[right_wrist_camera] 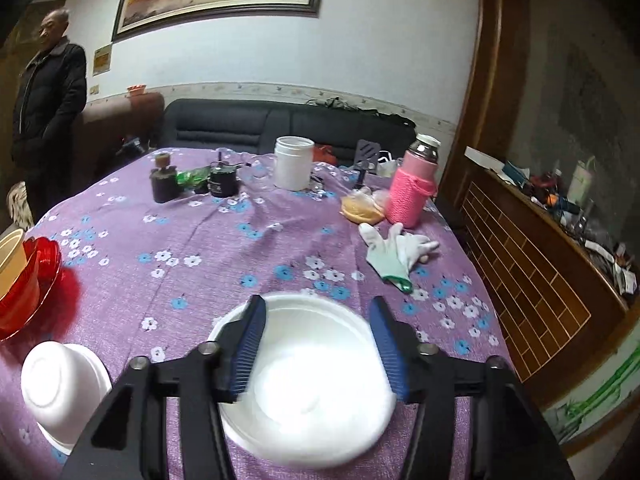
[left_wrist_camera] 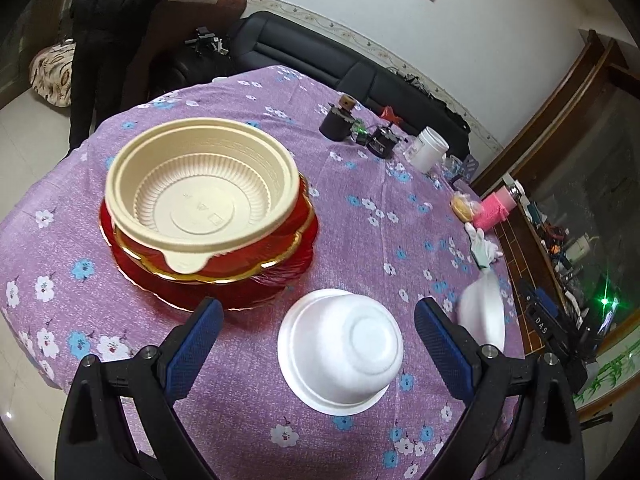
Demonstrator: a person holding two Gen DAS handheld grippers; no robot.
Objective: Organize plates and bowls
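Now right tongs (right_wrist_camera: 316, 346) angled down, parted over white bowl (right_wrist_camera: 312, 392).

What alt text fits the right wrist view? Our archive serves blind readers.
An open hand-held gripper hangs over a white upright bowl on a purple floral tablecloth. An upturned white bowl lies at lower left, a white glove and a pink flask farther back.

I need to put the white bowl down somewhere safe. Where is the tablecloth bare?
The widest bare patch is mid-table, bordered by the red plate stack, the glove and the upright white bowl. The far edge is crowded: white jar, pink flask, black pots.
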